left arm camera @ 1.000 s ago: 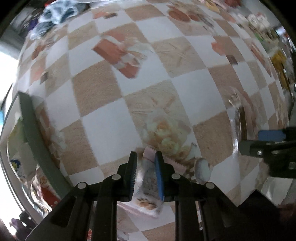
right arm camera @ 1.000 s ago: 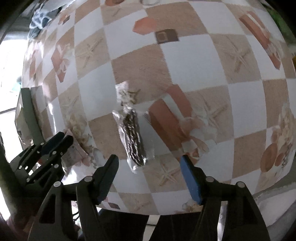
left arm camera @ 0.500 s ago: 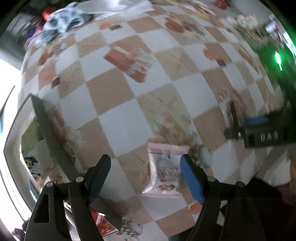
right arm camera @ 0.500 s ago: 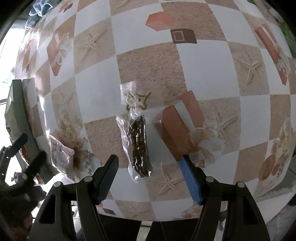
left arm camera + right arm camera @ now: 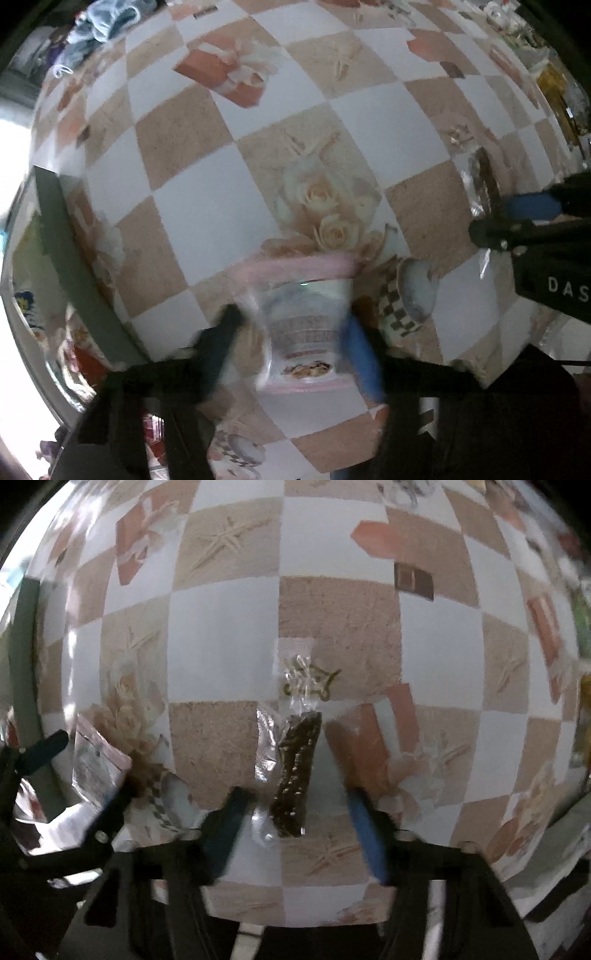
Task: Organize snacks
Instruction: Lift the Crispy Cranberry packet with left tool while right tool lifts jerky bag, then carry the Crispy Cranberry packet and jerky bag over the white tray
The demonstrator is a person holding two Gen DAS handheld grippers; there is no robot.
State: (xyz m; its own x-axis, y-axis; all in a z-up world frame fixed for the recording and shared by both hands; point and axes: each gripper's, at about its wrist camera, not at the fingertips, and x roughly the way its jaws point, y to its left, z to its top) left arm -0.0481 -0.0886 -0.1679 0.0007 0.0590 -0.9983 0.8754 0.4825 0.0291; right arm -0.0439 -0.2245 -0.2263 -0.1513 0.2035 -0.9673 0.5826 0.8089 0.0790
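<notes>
A pink and white snack packet (image 5: 303, 325) lies on the checked tablecloth between the fingers of my left gripper (image 5: 295, 332). The jaws stand open on either side of it, blurred by motion. The packet also shows in the right wrist view (image 5: 98, 764). A clear packet with a dark brown snack (image 5: 295, 768) lies between the open fingers of my right gripper (image 5: 299, 823). The same clear packet shows at the right of the left wrist view (image 5: 484, 181), by the right gripper's blue fingertip (image 5: 532, 206).
A grey-green box rim (image 5: 70, 251) runs down the left, with colourful snack packs inside (image 5: 85, 362). It shows at the left of the right wrist view (image 5: 22, 664). Blue cloth (image 5: 99, 22) and clutter (image 5: 557, 85) lie at the far edges.
My left gripper let go of the pink packet, opened wide, and has come back down around it. My right gripper has moved in so the dark snack packet lies between its fingers.
</notes>
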